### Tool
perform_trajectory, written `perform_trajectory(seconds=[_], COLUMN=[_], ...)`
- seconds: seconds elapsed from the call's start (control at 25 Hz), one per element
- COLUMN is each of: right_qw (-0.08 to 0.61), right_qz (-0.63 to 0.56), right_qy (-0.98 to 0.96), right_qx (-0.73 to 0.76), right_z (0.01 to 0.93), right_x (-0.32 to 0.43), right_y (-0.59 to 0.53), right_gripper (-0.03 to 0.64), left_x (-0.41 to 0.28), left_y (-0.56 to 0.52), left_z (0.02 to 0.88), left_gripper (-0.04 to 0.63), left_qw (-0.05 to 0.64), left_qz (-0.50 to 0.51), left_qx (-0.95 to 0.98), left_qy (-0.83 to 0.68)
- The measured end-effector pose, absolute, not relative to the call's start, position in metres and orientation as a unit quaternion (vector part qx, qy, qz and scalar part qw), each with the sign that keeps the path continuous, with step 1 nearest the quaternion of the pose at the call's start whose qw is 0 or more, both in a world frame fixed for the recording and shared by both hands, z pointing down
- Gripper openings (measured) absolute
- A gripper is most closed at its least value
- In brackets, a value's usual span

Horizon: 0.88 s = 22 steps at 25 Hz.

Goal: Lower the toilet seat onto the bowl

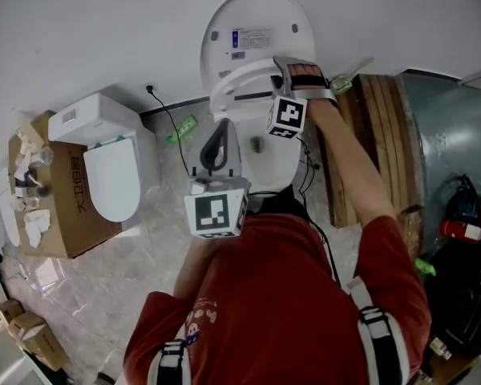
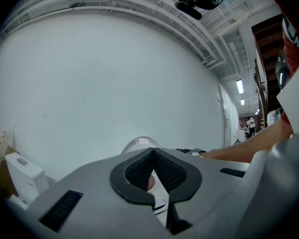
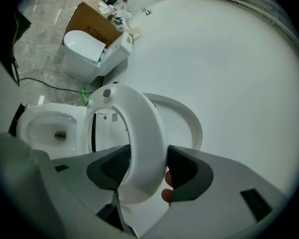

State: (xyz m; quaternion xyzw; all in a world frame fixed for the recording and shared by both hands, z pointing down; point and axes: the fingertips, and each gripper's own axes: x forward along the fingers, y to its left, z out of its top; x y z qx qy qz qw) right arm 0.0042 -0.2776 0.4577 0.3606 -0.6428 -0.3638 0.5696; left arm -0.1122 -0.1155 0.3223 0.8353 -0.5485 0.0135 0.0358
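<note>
Left tongs [image 2: 153, 159], nearest, are clenched on nothing. Right tongs [image 3: 142, 172] grasp the toilet seat [image 3: 139, 126] by its rim; seat stands raised, bowl [image 3: 27, 117] below them. Lowering not yet done.

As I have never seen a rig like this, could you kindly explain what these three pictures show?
There is no robot here. A person in a red shirt holds a gripper in each hand, and the marker cubes are part of those tools. The head view looks steeply down from a camera on the person's head. The other two views come from cameras that ride on each gripper and look along its jaws. The right gripper is shut on the toilet seat, which stands raised off the bowl. The lid is up against the wall behind it. The left gripper is shut, holds nothing and points at the wall. On the floor to the left, a second toilet sits by a cardboard box.
</note>
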Motion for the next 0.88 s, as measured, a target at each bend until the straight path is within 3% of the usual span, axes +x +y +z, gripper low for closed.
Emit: perform_trajectory(seconds=[0.88], right_qw=[0.585], right_qz=[-0.348], right_qy=[-0.636], right_qx=[0.363], right_z=[0.484], right_x=[0.009], right_y=[-0.181], right_gripper=[0.222], left_x=[-0.117], left_y=[-0.086], left_z=[0.334], left_gripper=[0.012], left_qw=[0.023], left_qz=[0.007], left_qx=[0.855], left_qy=[-0.518])
